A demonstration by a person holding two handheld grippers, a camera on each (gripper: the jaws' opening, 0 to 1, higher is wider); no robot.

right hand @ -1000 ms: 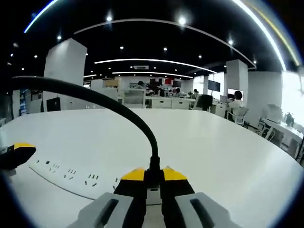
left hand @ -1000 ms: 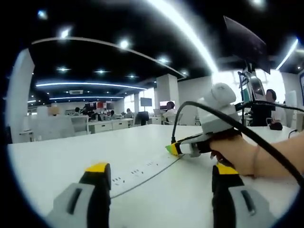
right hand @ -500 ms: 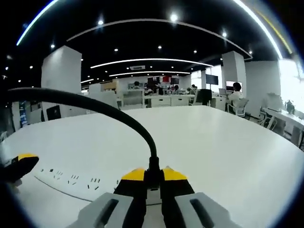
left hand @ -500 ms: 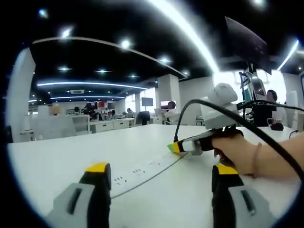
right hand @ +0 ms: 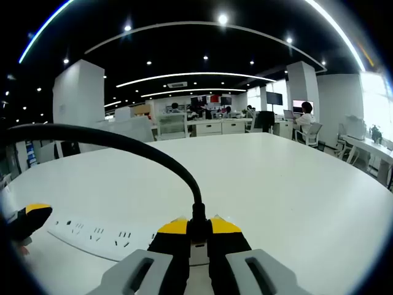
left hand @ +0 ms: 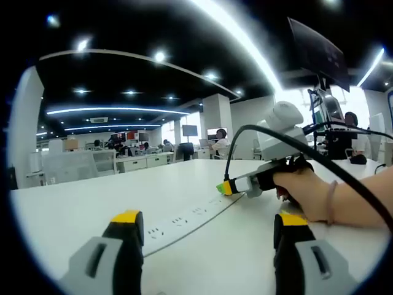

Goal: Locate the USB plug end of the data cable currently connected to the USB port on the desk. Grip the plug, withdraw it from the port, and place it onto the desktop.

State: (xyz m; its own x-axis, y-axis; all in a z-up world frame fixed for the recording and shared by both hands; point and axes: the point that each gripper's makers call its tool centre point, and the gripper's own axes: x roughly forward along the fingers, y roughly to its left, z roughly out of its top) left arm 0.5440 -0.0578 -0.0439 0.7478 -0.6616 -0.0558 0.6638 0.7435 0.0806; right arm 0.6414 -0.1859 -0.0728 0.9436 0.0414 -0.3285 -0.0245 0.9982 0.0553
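My right gripper (right hand: 198, 225) is shut on the black USB plug (right hand: 198, 233) at the end of a white power strip (right hand: 98, 234). The black cable (right hand: 147, 142) arcs from the plug up and away to the left. In the left gripper view a hand holds the right gripper (left hand: 226, 187) just above the far end of the power strip (left hand: 184, 220), with the cable (left hand: 310, 155) looping over it. Whether the plug still sits in the port is hidden by the jaws. My left gripper (left hand: 207, 220) stands open and holds nothing, low over the near part of the strip.
The wide white desk (right hand: 288, 184) stretches ahead and to the right. The left gripper's yellow tip (right hand: 27, 217) shows at the left edge of the right gripper view. Office desks, chairs and seated people stand far behind.
In the left gripper view the right gripper with the plug has risen slightly at the strip's end. The left gripper has stayed put and open.
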